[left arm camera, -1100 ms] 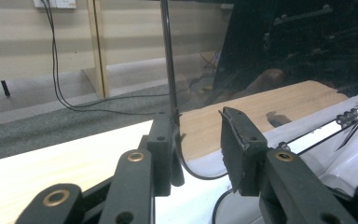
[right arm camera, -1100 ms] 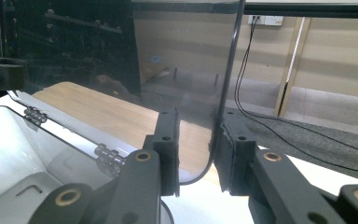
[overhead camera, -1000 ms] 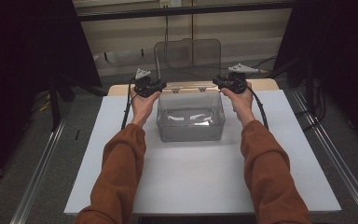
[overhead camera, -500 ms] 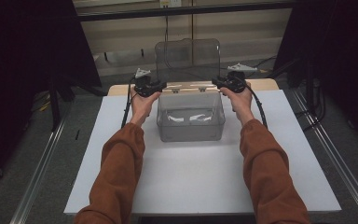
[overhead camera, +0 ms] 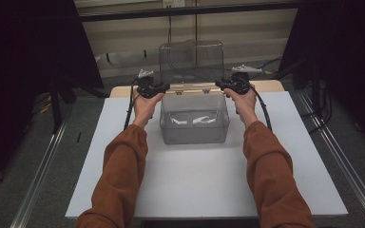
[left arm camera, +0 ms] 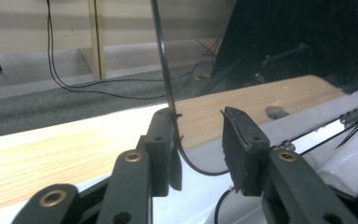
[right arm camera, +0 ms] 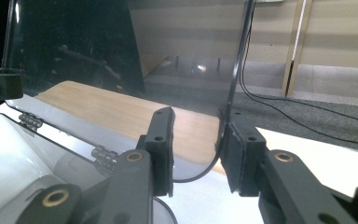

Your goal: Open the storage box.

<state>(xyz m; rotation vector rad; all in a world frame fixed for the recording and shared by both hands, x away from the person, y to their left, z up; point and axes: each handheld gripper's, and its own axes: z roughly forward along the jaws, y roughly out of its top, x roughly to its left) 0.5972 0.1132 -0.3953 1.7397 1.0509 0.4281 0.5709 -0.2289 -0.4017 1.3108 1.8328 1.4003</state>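
With both jaws apart around the upright lid, each hand-held gripper, left and right, risks letting it drop onto the clear box.

The box before me is clear, glossy plastic, its raised lid smoky and reflective. My fingers are matt black plastic with brass-coloured rivets. The surface is smooth matt white, bare pale wood grain at twelve o'clock.

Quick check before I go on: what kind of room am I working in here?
Probably a lab or data-recording workspace, not a home: a white table framed by dark curtains, metal rails along the carpeted floor, and loose cables running past bare wooden framing.
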